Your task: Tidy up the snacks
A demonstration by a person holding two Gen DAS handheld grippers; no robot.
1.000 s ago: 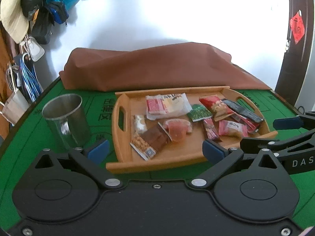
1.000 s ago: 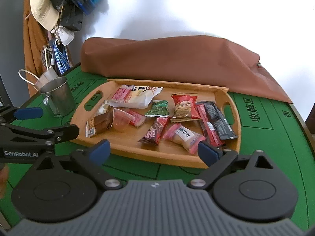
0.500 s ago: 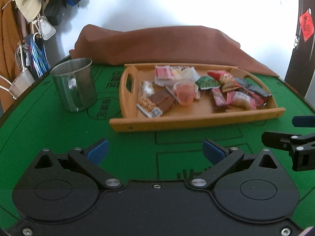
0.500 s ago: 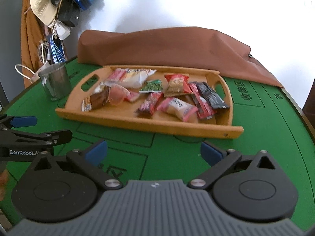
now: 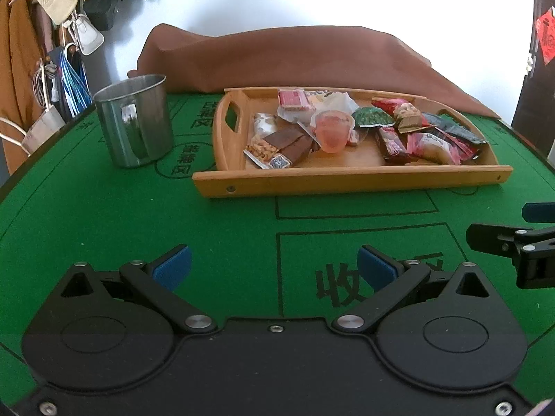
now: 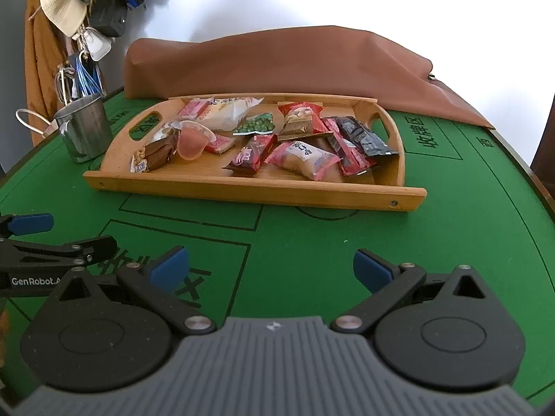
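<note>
A wooden tray (image 5: 347,176) (image 6: 242,187) lies on the green table and holds several wrapped snacks. Among them are a pink jelly cup (image 5: 333,131) (image 6: 192,140), a brown bar (image 5: 288,144), a green pea pack (image 6: 258,124), a pink pack (image 6: 305,156) and a black pack (image 6: 364,137). My left gripper (image 5: 274,267) is open and empty over the felt, well in front of the tray. My right gripper (image 6: 270,265) is open and empty too, also short of the tray. Each gripper shows at the edge of the other's view.
A steel mug (image 5: 133,124) (image 6: 85,128) stands left of the tray. A brown cloth-covered heap (image 5: 295,59) lies behind it against the white wall. Bags and a hat (image 6: 62,0) hang at the far left. Green felt (image 6: 312,242) stretches between grippers and tray.
Both grippers have pulled back and down from the tray, which now sits farther off. Both stayed open and empty. The snacks have not moved.
</note>
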